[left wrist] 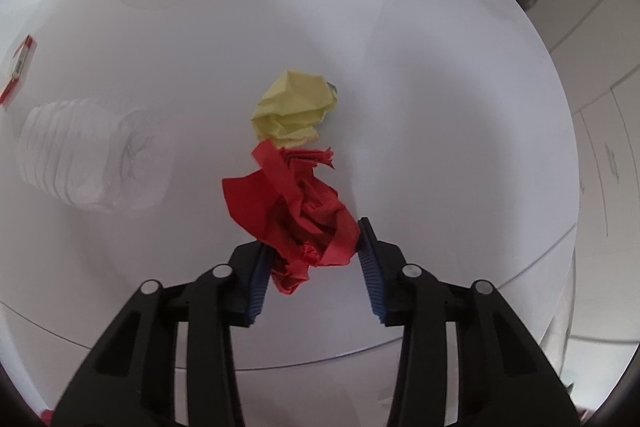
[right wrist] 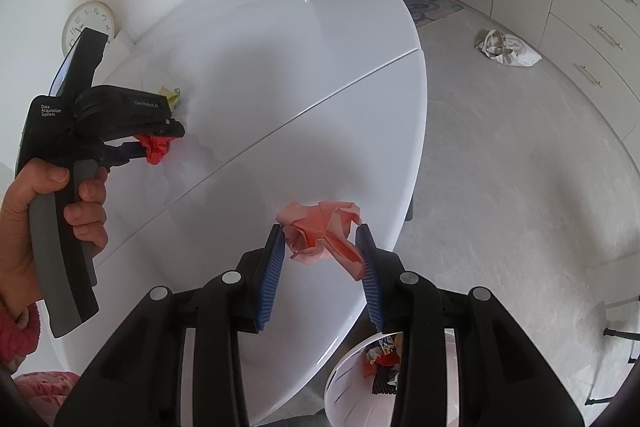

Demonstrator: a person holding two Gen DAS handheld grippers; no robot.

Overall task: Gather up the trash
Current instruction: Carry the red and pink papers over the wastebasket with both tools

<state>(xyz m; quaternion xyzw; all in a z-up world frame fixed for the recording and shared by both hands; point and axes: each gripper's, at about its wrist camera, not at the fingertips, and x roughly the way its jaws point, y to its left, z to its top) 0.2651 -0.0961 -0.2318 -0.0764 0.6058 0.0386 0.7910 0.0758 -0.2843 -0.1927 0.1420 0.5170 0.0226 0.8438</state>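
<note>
Left wrist: yellow paper wad (left wrist: 294, 107) touching red wad (left wrist: 298, 215) (clear bottle (left wrist: 84, 159) near).

table (right wrist: 280, 75): we see a glossy, smooth white top with soft reflections
red paper wad (left wrist: 296, 215): matt crumpled paper, sharp creases
yellow paper wad (left wrist: 294, 107): matt crumpled paper
pink paper wad (right wrist: 324, 231): thin, matt, creased paper
gripper pads (right wrist: 273, 275): blue, ribbed, rubbery-looking
gripper bodies (right wrist: 192, 339): matt black plastic with silvery metal pins
floor (right wrist: 520, 167): we read it as dull, mottled grey
plastic bottle (left wrist: 76, 159): clear, ridged
</note>
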